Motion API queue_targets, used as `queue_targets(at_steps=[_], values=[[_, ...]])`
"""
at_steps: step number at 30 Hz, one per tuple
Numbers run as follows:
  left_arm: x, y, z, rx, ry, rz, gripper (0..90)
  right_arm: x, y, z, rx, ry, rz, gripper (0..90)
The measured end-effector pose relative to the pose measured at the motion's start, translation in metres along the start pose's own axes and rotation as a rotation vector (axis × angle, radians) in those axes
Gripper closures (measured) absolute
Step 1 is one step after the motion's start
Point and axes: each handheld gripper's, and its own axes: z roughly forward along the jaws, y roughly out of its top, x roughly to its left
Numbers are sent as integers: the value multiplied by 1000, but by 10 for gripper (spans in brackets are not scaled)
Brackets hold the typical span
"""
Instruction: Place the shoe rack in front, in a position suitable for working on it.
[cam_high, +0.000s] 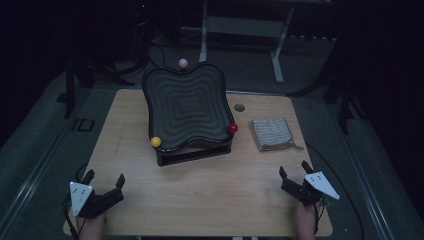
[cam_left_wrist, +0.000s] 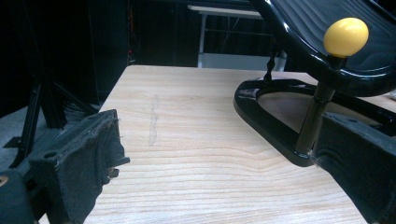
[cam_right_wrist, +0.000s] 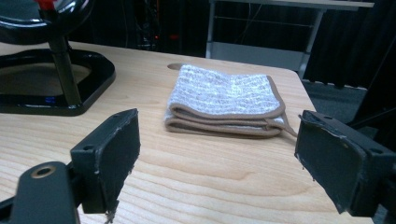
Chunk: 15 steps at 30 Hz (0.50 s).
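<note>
A black wavy tray (cam_high: 189, 107) on a black stand (cam_high: 195, 153) sits tilted in the middle of the wooden table (cam_high: 210, 195). It carries a yellow knob (cam_high: 156, 142), a red knob (cam_high: 233, 128) and a pink knob (cam_high: 183, 63) at its corners. A folded grey cloth (cam_high: 272, 133) with brown edging lies to the tray's right. My left gripper (cam_high: 105, 181) rests open at the near left corner, nothing between its jaws; the yellow knob (cam_left_wrist: 345, 36) and stand (cam_left_wrist: 280, 126) lie ahead of it. My right gripper (cam_high: 295, 170) stands open at the near right, facing the cloth (cam_right_wrist: 226, 100).
A small round hole (cam_high: 239, 107) is in the table behind the cloth. A white metal frame (cam_high: 245, 30) stands on the dark floor beyond the table. Bare wood stretches between the two grippers along the front edge.
</note>
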Motion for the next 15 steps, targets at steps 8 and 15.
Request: queue_targets(at_steps=[8, 15], values=[[4, 1, 0, -1, 11, -36, 15, 1, -4, 2, 28, -12, -24, 139], [2, -2, -5, 40, -12, -34, 15, 4, 2, 0, -13, 12, -17, 139]])
